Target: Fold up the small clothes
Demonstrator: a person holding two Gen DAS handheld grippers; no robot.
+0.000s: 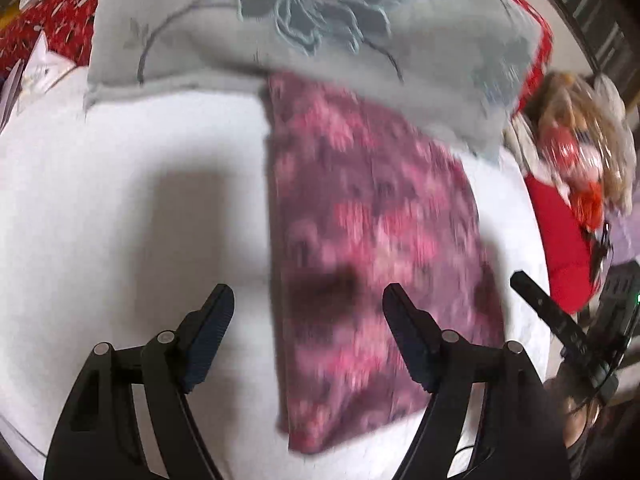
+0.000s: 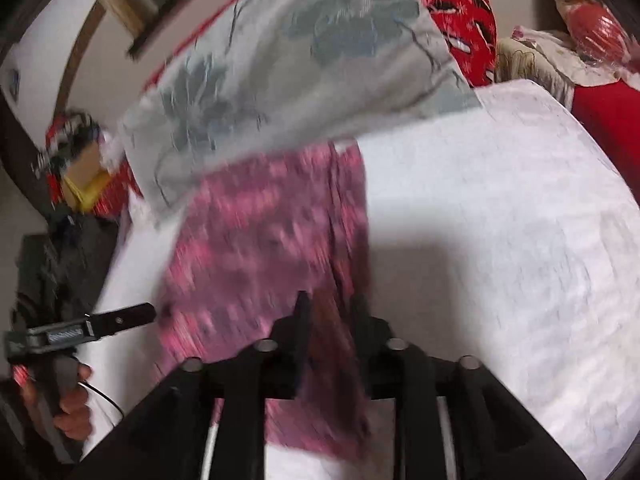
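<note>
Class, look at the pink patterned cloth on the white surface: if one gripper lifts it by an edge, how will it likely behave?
The pink patterned cloth lies flat on the white surface, so it is probably floppy and would drape. It looks thin, likely light. The right gripper seems nearly closed on its edge, so pinching should hold.

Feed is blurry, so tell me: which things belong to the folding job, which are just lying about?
Job: pink floral cloth, left tool, right tool, white surface.
Lying about: grey flowered cloth, red patterned fabric, doll.
</note>
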